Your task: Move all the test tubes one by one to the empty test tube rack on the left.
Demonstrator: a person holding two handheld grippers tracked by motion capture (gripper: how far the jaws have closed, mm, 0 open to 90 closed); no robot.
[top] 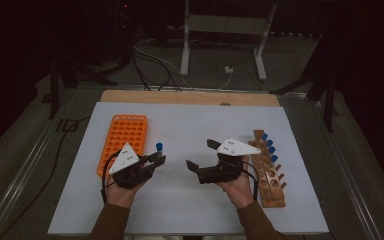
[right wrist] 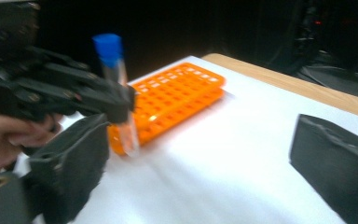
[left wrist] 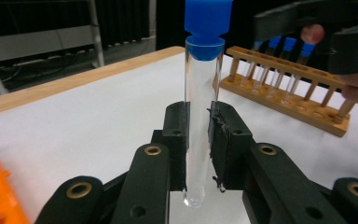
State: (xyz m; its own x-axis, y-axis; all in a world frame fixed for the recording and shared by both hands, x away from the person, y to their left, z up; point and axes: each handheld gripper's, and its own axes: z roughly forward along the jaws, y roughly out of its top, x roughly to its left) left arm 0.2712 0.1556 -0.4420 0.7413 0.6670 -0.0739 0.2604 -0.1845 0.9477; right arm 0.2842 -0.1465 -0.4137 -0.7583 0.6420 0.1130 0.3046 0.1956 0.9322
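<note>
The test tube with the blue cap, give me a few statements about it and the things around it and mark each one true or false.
1. The left gripper is shut on the test tube. True.
2. The test tube lies flat on the table. False: it stands upright between the left gripper's fingers, above the table.
3. The right gripper has its fingers apart with nothing between them. True.
4. The orange rack is full of tubes. False: its holes look empty.
5. The wooden rack holds several blue-capped tubes at its far end. True.
6. The test tube's cap is red. False: it is blue.
</note>
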